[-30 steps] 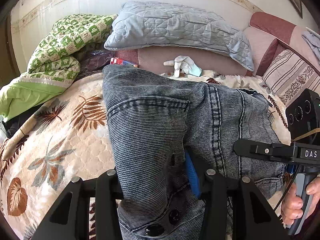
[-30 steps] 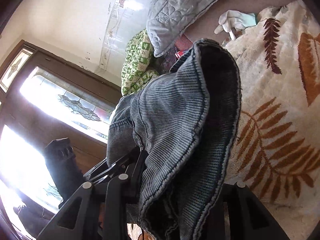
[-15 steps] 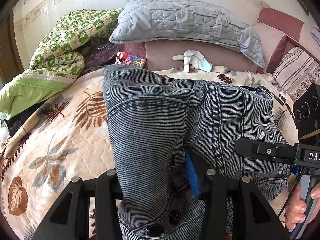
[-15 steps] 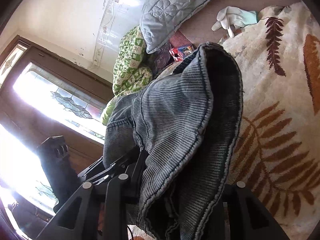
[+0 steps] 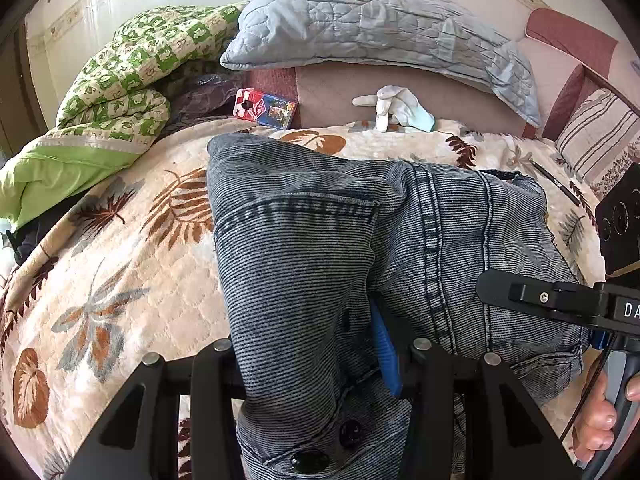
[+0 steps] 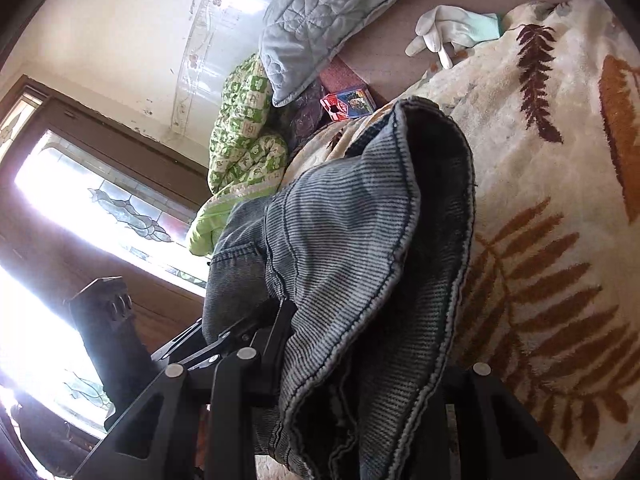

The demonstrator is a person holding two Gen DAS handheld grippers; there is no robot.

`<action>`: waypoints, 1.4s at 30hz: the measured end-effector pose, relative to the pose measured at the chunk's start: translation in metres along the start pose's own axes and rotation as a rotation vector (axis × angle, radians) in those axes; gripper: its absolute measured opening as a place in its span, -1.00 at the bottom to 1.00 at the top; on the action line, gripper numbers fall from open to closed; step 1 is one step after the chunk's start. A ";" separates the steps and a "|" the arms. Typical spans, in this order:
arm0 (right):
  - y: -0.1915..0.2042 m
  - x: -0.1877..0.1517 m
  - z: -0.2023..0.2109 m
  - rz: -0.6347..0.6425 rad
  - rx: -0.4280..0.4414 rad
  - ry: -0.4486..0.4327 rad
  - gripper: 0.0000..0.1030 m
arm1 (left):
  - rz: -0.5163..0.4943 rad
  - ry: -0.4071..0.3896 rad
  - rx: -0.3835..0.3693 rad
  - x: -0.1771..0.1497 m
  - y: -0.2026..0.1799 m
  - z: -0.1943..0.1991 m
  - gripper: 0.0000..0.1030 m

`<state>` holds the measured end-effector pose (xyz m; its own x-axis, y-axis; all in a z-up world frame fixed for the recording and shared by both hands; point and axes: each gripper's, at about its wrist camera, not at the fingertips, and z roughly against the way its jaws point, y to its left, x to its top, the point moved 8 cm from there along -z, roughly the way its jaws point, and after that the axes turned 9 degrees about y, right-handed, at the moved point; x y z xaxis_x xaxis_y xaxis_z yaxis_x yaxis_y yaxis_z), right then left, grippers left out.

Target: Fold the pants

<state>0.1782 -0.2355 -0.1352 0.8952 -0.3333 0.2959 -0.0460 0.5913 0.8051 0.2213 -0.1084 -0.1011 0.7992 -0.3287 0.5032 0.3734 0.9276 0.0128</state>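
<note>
Grey-blue denim pants [image 5: 320,248] are held up over a leaf-print bedspread [image 5: 112,264]. My left gripper [image 5: 316,364] is shut on the pants at the buttoned waistband, cloth bunched between its fingers. In the right wrist view my right gripper [image 6: 360,384] is shut on another part of the pants [image 6: 360,240], and the fabric drapes over its fingers and hides the tips. The right gripper's body also shows at the right edge of the left wrist view [image 5: 560,304], held by a hand. The far pants edge rests near the bedspread.
A grey quilted pillow [image 5: 380,28] and a white glove [image 5: 392,106] lie at the back. A green patterned blanket [image 5: 132,80] is piled at the left. A small colourful box [image 5: 266,109] sits beside it. A striped cushion [image 5: 596,140] is at the right. A window [image 6: 100,216] shows left.
Both grippers have drawn back and lifted with the pants. The colourful box behind the pants has come into view. The grips are unchanged.
</note>
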 end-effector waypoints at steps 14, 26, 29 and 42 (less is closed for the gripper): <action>-0.037 -0.006 -0.015 -0.042 -0.208 0.013 0.21 | -0.064 0.021 0.131 -0.007 0.003 -0.027 0.40; 0.000 -0.002 0.049 0.111 -0.371 -0.124 0.21 | -0.034 -0.150 0.232 0.001 0.014 0.044 0.43; 0.020 -0.007 0.068 0.183 -0.413 -0.182 0.21 | -0.002 -0.186 0.231 0.000 0.020 0.066 0.43; 0.107 -0.052 0.109 0.407 -0.469 -0.356 0.28 | 0.040 -0.302 0.261 -0.019 0.034 0.129 0.65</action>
<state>0.0788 -0.2347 -0.0085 0.6449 -0.1915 0.7399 -0.0780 0.9466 0.3130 0.1579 -0.0481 0.0015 0.6217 -0.2603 0.7387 0.1818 0.9654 0.1871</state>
